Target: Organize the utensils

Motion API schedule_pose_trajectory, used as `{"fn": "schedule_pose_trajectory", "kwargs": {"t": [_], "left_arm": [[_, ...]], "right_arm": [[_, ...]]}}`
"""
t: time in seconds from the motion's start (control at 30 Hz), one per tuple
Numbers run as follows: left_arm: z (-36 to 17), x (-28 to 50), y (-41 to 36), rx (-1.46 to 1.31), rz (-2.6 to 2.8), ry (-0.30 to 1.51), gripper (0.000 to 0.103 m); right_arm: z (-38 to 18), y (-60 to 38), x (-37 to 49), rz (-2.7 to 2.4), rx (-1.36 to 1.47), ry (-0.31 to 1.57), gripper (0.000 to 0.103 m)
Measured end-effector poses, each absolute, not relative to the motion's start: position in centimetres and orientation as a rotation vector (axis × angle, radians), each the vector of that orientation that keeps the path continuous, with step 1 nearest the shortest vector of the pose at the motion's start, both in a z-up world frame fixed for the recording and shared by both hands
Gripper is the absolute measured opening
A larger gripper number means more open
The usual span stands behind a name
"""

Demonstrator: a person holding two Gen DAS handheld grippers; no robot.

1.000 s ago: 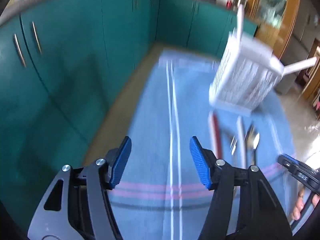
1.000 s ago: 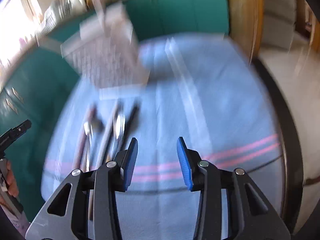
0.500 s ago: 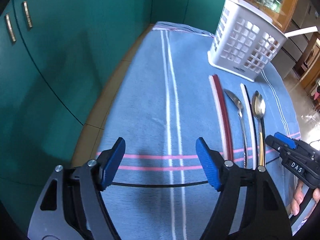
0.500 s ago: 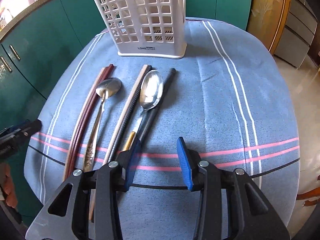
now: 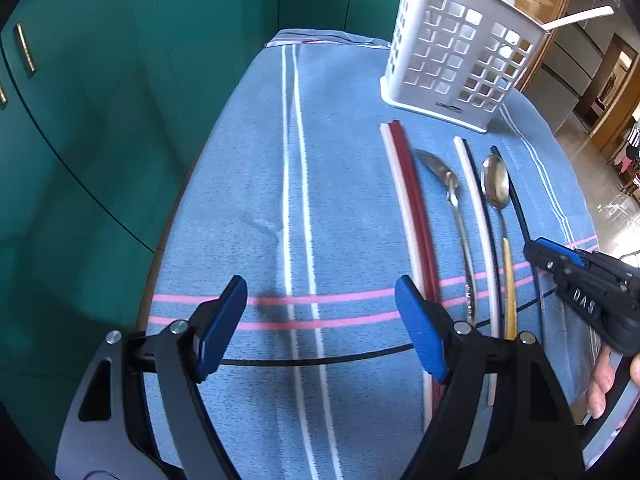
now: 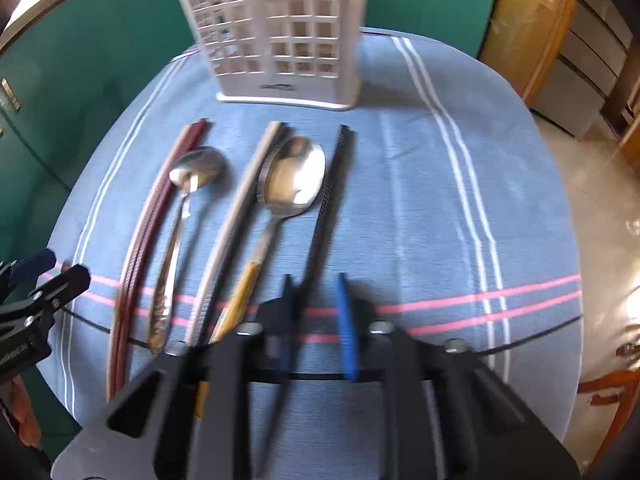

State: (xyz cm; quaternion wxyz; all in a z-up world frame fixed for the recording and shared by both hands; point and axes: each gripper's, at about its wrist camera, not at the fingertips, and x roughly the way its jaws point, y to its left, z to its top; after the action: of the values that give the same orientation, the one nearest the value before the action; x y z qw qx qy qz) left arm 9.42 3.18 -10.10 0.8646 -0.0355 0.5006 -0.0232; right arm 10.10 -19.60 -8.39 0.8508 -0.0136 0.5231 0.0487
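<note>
We count two spoons on the cloth: a small one (image 6: 196, 172) left of centre and a larger one (image 6: 294, 176) with a wooden handle at centre. Chopsticks number five: a dark red pair (image 6: 148, 232) at left, a pale-and-black pair (image 6: 240, 216) between the spoons, and one black chopstick (image 6: 328, 196) right of them. One white basket (image 6: 280, 28) stands at the top.

White lattice-walled utensil caddy (image 6: 276, 36) upright at far end of blue striped cloth. Utensils laid flat in row before it, handles toward viewer. Left to right in right wrist view: dark red chopstick pair (image 6: 140, 240), touching along length; small steel spoon (image 6: 188, 184), bowl up; beige and black chopstick pair (image 6: 236, 216); larger steel spoon (image 6: 288, 184) with wooden handle, bowl up; single black ridged chopstick (image 6: 330, 188), lower end between closing blue pads.
</note>
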Motion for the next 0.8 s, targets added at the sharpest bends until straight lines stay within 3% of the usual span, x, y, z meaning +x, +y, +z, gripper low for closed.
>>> {"fn": "schedule_pose_trajectory", "kwargs": {"t": [0.8], "left_arm": [[-12.1,10.0,-0.2,0.001,-0.104,1.078,0.077]], "right_arm": [[-8.1,-24.8,7.9,0.048,0.133,1.102,0.009]]}}
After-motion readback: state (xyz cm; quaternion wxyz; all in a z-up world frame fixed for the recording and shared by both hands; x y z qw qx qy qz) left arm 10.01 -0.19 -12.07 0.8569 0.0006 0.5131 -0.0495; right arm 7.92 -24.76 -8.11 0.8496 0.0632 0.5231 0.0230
